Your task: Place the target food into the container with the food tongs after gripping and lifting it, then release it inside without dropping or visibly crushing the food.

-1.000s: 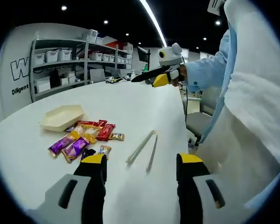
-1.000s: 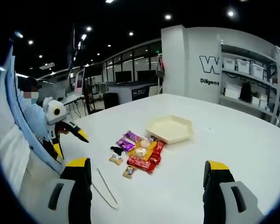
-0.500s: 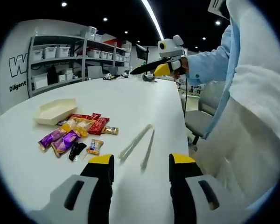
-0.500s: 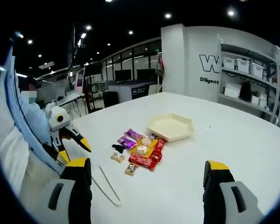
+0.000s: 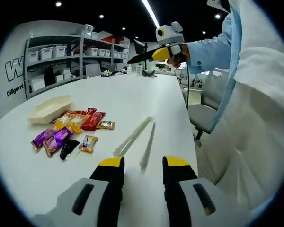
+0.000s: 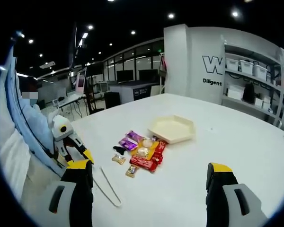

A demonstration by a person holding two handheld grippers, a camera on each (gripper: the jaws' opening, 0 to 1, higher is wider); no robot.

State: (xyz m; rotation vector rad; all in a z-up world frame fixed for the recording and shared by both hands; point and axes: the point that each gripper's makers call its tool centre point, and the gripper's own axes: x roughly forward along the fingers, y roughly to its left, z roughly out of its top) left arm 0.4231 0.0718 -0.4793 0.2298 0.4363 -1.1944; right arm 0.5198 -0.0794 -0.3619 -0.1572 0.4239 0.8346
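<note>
Food tongs (image 5: 135, 142) lie flat on the table (image 5: 132, 99), just ahead of the left gripper (image 5: 142, 165). Pile of wrapped snacks (image 5: 68, 130) sits left of the tongs in the left gripper view, with the tray container (image 5: 47, 108) just beyond it. Shelving (image 5: 61, 56) stands behind the table. Right gripper (image 6: 149, 172) is over the table, well apart from the snacks.

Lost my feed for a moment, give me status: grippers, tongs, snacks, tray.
Left gripper narrowly open, empty, just short of tongs. Right gripper wide open, empty. Snacks piled beside empty tray. Nothing blocking.
</note>
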